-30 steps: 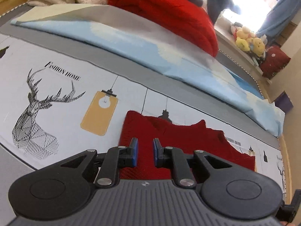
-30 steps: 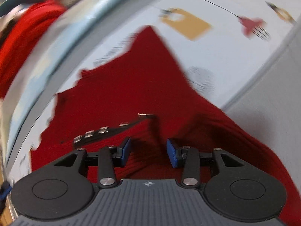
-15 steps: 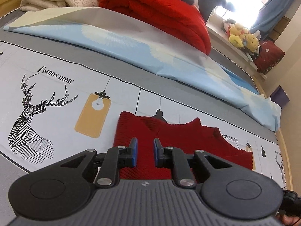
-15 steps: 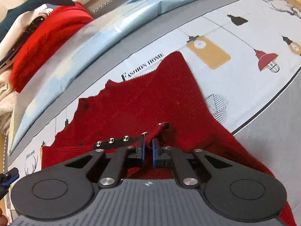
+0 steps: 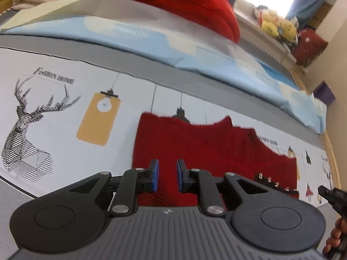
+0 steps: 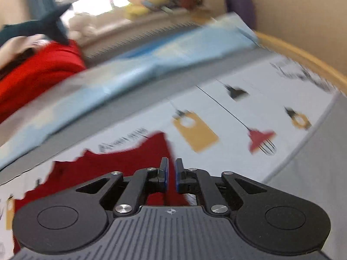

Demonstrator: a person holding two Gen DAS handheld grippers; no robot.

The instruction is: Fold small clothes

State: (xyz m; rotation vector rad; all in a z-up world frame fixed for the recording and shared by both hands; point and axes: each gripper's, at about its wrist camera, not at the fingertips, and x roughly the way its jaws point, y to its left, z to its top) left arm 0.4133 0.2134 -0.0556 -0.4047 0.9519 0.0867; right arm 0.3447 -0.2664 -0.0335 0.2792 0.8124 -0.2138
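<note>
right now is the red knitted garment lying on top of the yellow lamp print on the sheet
No, the red knitted garment lies beside the yellow lamp print, with a strip of bare white sheet between them.

You have a red ribbed knit garment (image 5: pixel 195 143) lying on a white bed sheet (image 5: pixel 65 69) printed with a black line-drawn deer (image 5: pixel 28 125) at nine o'clock and mustard lamps (image 5: pixel 98 117), grey-bordered, with a pale blue quilt (image 5: pixel 151 41) at twelve.
</note>
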